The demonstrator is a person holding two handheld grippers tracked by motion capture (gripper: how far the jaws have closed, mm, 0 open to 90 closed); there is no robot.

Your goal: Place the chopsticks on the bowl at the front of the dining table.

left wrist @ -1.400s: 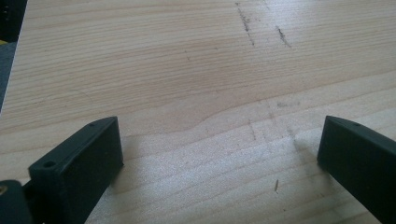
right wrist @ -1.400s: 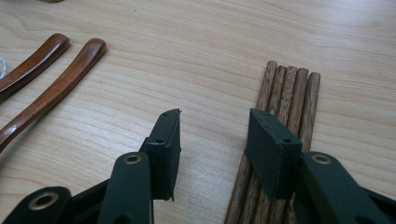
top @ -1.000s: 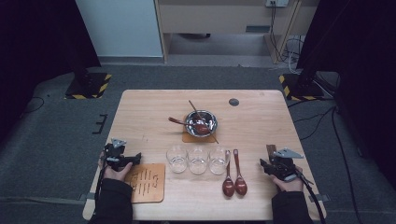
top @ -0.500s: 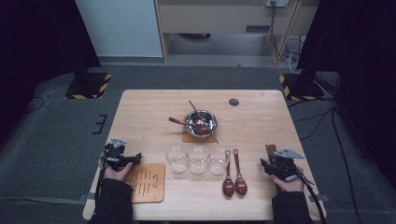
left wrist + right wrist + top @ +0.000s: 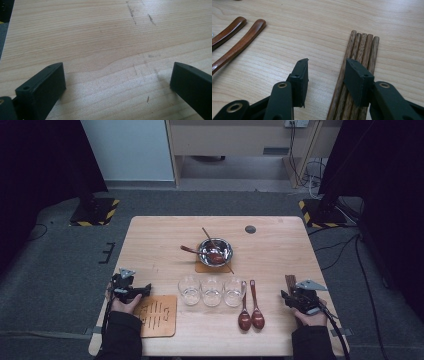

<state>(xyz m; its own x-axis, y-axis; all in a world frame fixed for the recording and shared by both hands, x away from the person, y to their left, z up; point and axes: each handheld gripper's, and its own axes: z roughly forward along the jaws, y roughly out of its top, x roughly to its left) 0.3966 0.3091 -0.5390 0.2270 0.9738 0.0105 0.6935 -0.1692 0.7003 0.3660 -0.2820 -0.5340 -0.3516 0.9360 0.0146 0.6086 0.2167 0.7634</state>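
With the right gripper (image 5: 325, 75) parted and gripping nothing, the chopsticks (image 5: 359, 75) lie under its right-hand jaw rather than between both, so closing here risks scattering them, while the left gripper (image 5: 117, 85) gapes over bare table (image 5: 100, 32).

The bench (image 5: 150, 250) is pale matt wood; the chopsticks (image 5: 359, 57) are dark grained wood; the spoons (image 5: 250, 312) are glossy; the bowl (image 5: 215, 252) is shiny metal.
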